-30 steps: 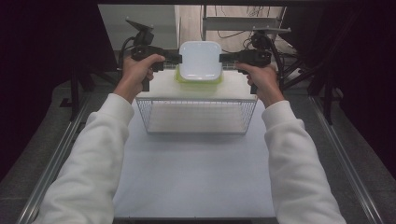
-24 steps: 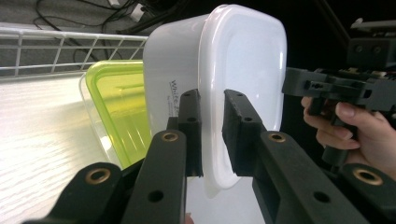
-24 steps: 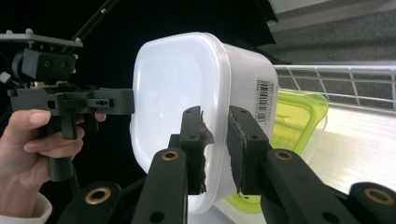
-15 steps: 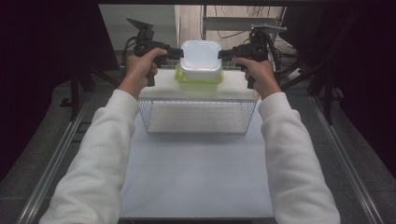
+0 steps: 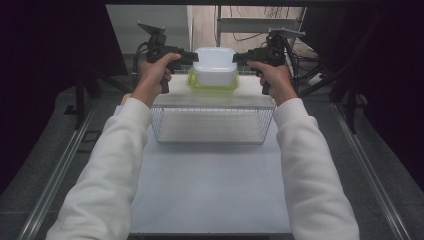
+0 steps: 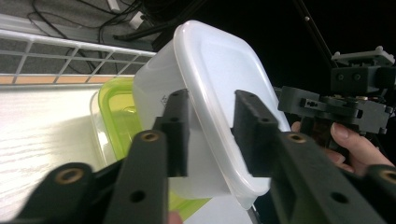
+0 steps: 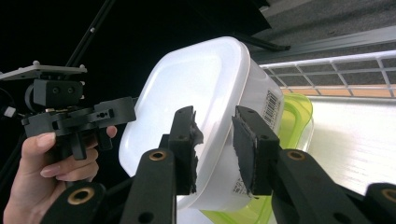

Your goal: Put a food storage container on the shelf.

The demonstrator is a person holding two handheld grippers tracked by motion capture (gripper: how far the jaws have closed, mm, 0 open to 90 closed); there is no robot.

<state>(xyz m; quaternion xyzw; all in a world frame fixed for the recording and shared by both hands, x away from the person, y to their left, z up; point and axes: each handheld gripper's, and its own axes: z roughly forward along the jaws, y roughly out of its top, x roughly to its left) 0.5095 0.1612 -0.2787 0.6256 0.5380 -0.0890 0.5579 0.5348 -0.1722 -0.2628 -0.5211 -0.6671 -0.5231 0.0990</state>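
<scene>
We work at a white table (image 5: 210, 190) whose near half lies bare, with dark floor and metal rails close along both sides. At its far end stands a wire basket (image 5: 214, 122), and on the flat top of it rest the things in hand: a clear container with a green lid (image 5: 212, 85), and sitting on that a white lidded container (image 5: 215, 65), upright and square to us.

Our left gripper (image 5: 192, 56) and right gripper (image 5: 240, 56) flank the white container, one at each side of its rim. In the left gripper view the jaws straddle the lid's edge with a visible gap on both sides; the right gripper view shows the same, its pads apart from the plastic. Both sets of jaws have just been opening, so neither now holds anything.

We judge the stacking done: the white container is set down and released. What is left is to draw both grippers clear. Room is ample outward to either side and back toward us; the lid's lip lies between the jaws, so we should pull straight out sideways lest a pad catch it and shift the stack.
</scene>
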